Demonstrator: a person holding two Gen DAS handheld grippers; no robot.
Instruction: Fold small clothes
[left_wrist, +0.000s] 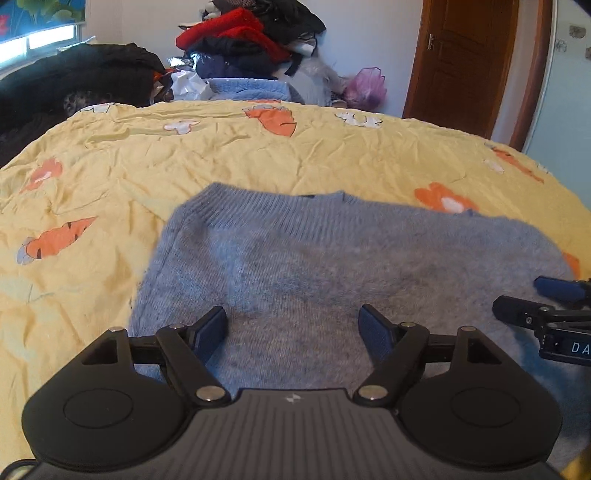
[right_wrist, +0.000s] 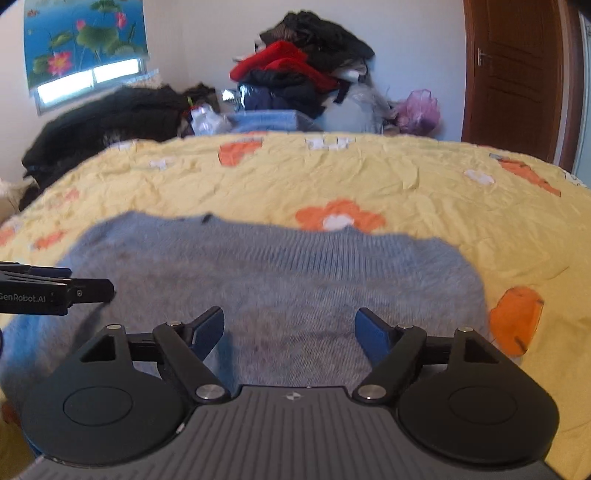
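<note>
A grey-blue knitted sweater (left_wrist: 295, 258) lies flat on the yellow bedspread (left_wrist: 258, 155), its ribbed edge turned away from me. My left gripper (left_wrist: 293, 323) is open and empty just above the sweater's near part. My right gripper (right_wrist: 290, 325) is also open and empty above the same sweater (right_wrist: 277, 273). The right gripper also shows at the right edge of the left wrist view (left_wrist: 524, 297). The left gripper shows at the left edge of the right wrist view (right_wrist: 88, 286).
The bedspread (right_wrist: 406, 184) has orange flower and carrot prints. Beyond the bed's far edge stand a heap of red, black and blue clothes (left_wrist: 251, 40), a black coat pile (left_wrist: 74, 81) and a pink bag (left_wrist: 365, 86). A brown door (left_wrist: 461, 62) is at the right.
</note>
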